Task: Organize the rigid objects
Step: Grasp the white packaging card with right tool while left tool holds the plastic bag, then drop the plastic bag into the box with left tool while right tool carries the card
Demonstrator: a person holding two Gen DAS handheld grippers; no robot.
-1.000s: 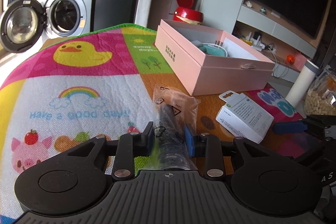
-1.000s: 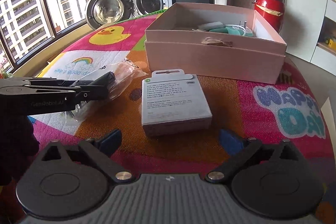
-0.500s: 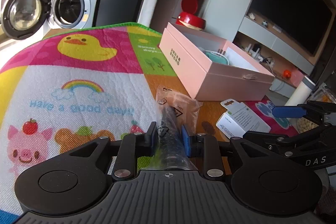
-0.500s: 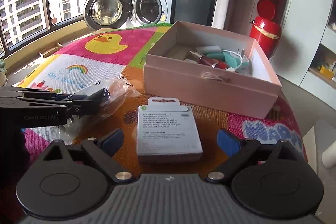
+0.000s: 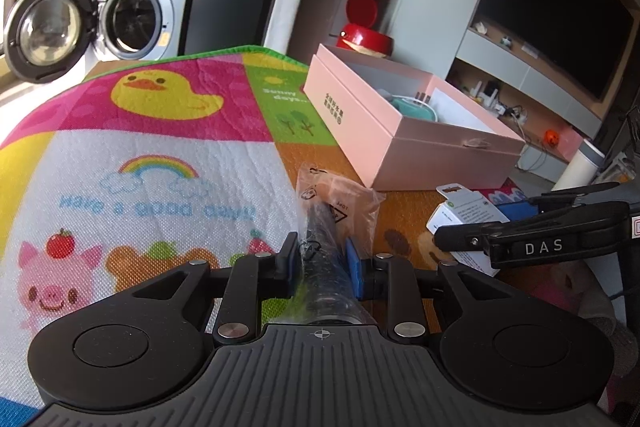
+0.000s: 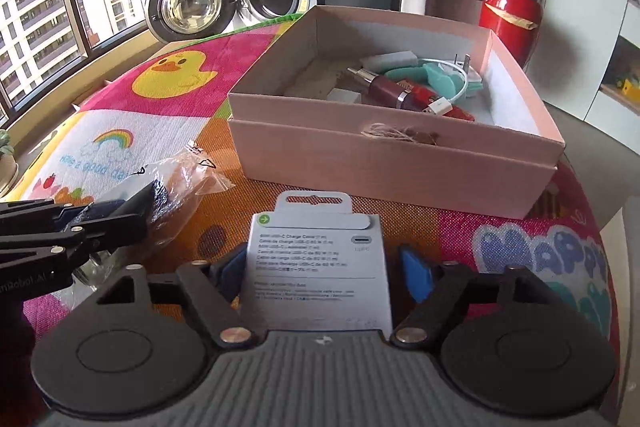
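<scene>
My left gripper (image 5: 322, 259) is shut on a clear plastic bag with a dark object inside (image 5: 326, 215), held over the colourful mat (image 5: 160, 155). The bag also shows in the right wrist view (image 6: 188, 175). My right gripper (image 6: 322, 273) has its jaws around a grey charge cable box (image 6: 316, 267), close to its sides; contact is unclear. The box also shows in the left wrist view (image 5: 466, 215). An open pink box (image 6: 400, 163) holding cables, chargers and a red item stands behind it; it also shows in the left wrist view (image 5: 400, 131).
A red lidded bin (image 6: 508, 7) stands beyond the pink box. A washing machine with its door open (image 5: 120, 15) is at the back. A white cylinder (image 5: 580, 167) stands at the right. The left gripper's arm (image 6: 60, 239) crosses the left side.
The left gripper's jaws have closed tighter on the bag. The right gripper has moved forward around the cable box and its jaws have narrowed beside it.
</scene>
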